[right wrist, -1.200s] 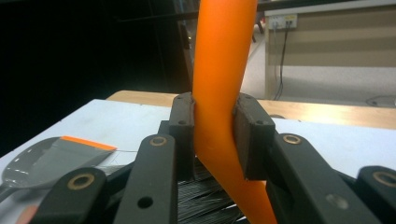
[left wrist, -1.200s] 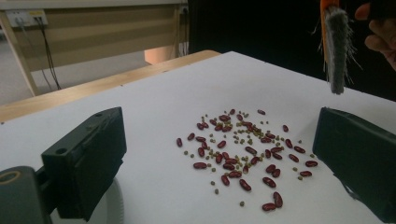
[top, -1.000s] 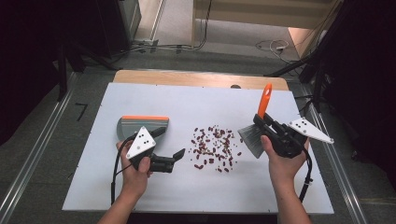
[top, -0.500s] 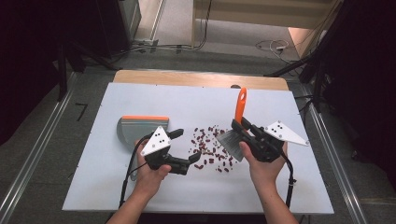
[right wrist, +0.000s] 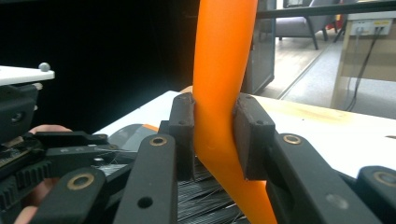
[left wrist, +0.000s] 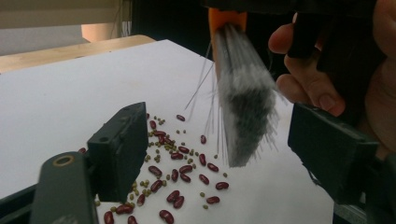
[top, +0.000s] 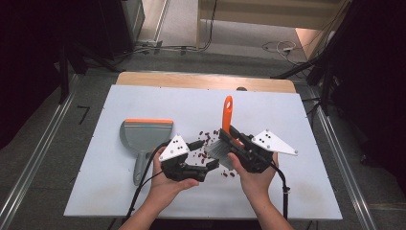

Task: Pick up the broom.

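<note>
My right gripper [top: 231, 136] [right wrist: 215, 135] is shut on the orange handle [right wrist: 219, 93] of a hand brush [top: 226, 115], whose grey bristles [top: 218, 149] hang over a scatter of red and small green beans [left wrist: 180, 170] [top: 206, 139] on the white table. My left gripper [top: 205, 154] [left wrist: 224, 154] reaches in from the left. Its jaws stand on either side of the bristles [left wrist: 245, 112] without pressing them, and they have just been closing. A grey dustpan [top: 143, 136] with an orange lip lies flat to the left of that gripper.
The white table top [top: 297, 191] has a wooden strip [top: 201, 80] along its far edge. Dark floor, metal rails and cables surround the table. A hand [left wrist: 308, 88] holds the right gripper close behind the bristles.
Both hands have come together at the middle of the table. The brush moved left over the beans, and the left gripper moved right, away from the dustpan, until its jaws bracket the bristles.
</note>
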A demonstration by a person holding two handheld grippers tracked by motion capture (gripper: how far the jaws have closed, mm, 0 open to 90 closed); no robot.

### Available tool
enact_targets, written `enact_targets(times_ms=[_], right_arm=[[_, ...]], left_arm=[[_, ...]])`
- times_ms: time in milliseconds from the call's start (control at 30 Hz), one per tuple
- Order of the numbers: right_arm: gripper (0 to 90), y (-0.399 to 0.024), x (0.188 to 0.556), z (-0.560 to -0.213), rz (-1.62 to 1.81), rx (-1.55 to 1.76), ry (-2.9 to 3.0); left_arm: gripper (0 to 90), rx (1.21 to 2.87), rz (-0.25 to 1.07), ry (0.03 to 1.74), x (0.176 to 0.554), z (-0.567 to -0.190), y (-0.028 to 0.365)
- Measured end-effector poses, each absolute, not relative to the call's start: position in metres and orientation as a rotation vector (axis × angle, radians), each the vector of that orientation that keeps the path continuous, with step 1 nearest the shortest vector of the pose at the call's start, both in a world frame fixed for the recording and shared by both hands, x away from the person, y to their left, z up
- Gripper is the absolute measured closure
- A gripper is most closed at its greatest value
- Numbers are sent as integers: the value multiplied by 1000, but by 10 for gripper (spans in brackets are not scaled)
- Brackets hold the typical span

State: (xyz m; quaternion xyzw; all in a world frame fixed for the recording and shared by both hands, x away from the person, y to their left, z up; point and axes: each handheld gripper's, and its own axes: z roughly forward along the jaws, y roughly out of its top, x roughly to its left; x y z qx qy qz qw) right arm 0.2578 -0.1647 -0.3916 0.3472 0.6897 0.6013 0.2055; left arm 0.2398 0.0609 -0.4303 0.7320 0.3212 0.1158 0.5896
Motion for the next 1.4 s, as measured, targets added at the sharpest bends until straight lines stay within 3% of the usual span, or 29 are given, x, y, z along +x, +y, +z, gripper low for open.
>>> enact_targets(times_ms=[167, 833, 1233, 1400], right_arm=[[695, -157, 254, -392, 1694, 952, 1933], [694, -146, 250, -395, 1705, 934, 1937], [683, -149, 254, -395, 1735, 916, 1978], [561, -148, 260, -389, 1714, 862, 2104]], left_arm=[[292, 1712, 251, 784, 240, -432, 54], [777, 1701, 229, 810, 241, -438, 47], [858, 1725, 237, 789, 242, -436, 52], [862, 1735, 230, 782, 245, -437, 58]])
